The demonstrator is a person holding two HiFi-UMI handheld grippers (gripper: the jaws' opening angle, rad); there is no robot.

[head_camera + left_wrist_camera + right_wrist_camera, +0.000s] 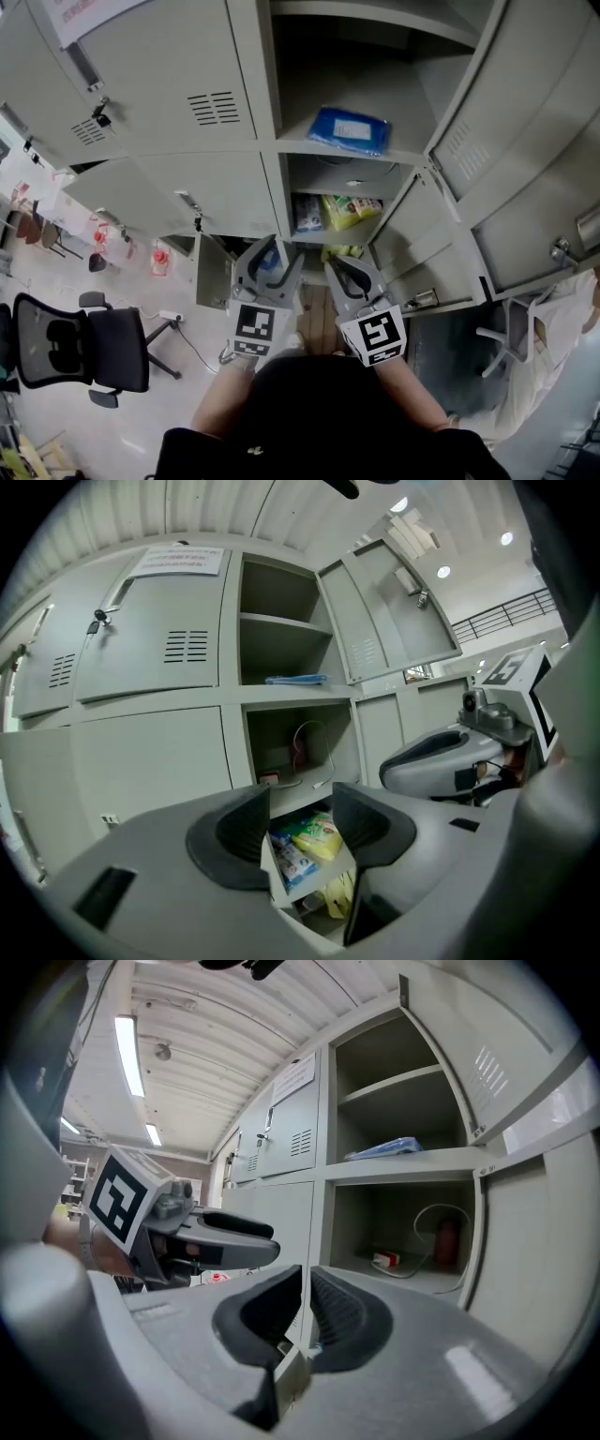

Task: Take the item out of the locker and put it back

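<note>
The locker (272,150) stands with several doors swung wide. In a lower compartment lie a yellow-green packet (352,208) and a blue-white packet (307,214). My left gripper (274,251) is held just in front of and below that compartment, open, with nothing between its jaws. Through its gap (302,808) in the left gripper view I see the yellow-green packet (317,836) and the blue-white packet (291,860), both still apart from the jaws. Beside it, my right gripper (349,267) has its jaws nearly together and holds nothing (307,1283). Only a sliver of the locker frame shows past them.
A blue packet (350,129) lies on the top shelf. The middle compartment holds a white cable and a red item (441,1237). Open doors (525,122) stick out on the right. An office chair (84,352) stands at the left, and a person in white (553,347) at the right.
</note>
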